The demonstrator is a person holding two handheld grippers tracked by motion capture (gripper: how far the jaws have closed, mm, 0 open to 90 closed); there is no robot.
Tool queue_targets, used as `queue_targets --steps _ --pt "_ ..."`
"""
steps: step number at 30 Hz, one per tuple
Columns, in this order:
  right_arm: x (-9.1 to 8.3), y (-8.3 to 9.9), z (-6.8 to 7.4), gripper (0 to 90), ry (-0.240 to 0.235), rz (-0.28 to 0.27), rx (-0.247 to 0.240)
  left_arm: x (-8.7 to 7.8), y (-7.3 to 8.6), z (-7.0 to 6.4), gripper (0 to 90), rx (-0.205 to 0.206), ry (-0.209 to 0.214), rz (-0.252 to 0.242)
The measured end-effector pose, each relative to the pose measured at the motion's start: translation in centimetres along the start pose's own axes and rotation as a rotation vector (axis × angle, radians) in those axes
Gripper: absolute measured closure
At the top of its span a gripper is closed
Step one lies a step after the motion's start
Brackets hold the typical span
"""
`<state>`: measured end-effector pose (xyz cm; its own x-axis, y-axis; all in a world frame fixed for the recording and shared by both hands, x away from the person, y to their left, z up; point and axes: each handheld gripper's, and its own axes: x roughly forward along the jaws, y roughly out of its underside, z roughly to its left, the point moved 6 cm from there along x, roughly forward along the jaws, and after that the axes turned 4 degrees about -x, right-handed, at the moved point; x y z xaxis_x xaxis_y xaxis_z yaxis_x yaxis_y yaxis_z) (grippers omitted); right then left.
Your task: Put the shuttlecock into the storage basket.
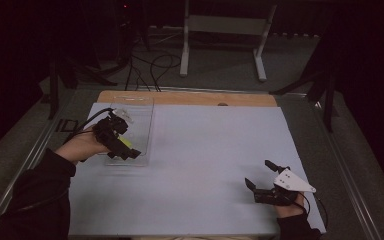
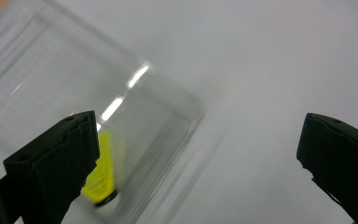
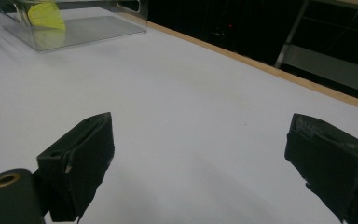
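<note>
Left tool (image 1: 119, 141) gapes over clear tray (image 1: 145, 125); yellow item (image 2: 100, 175), seemingly inside.

Print on yellow item (image 2: 100, 172) blurred; no text readable.

Tray (image 1: 142, 117): clear hard plastic, glossy, streaks of reflected light along its walls. Yellow object (image 2: 101, 175) inside: smooth, slightly shiny, dark end cap. Worktop (image 1: 205, 165): matt pale sheet, smooth, over a bare wood edge at the far side. Tongs (image 3: 205, 163): black, matt, scuffed rubbery pads.
</note>
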<state>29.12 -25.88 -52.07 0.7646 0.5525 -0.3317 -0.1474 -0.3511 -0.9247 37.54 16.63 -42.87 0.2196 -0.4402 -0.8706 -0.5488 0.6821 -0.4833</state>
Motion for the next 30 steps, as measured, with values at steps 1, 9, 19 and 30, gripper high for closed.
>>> queue_targets --steps 1,9,19,30 --pt "0.0 0.0 0.0 8.0 0.0 -0.001 0.001 0.1 -0.2 -0.3 0.0 0.007 0.0 -0.003" --pt "0.0 -0.1 0.0 8.1 -0.001 -0.004 -0.003 0.9 -0.8 -2.7 0.0 0.077 0.034 -0.02" --pt "0.0 -0.1 0.0 8.0 -0.004 -0.007 0.0 2.1 -0.2 -4.8 0.0 0.113 0.046 -0.051" --pt "0.0 -0.1 -0.2 9.8 -0.001 -0.005 0.017 3.3 1.0 -6.7 0.0 0.146 0.082 -0.09"
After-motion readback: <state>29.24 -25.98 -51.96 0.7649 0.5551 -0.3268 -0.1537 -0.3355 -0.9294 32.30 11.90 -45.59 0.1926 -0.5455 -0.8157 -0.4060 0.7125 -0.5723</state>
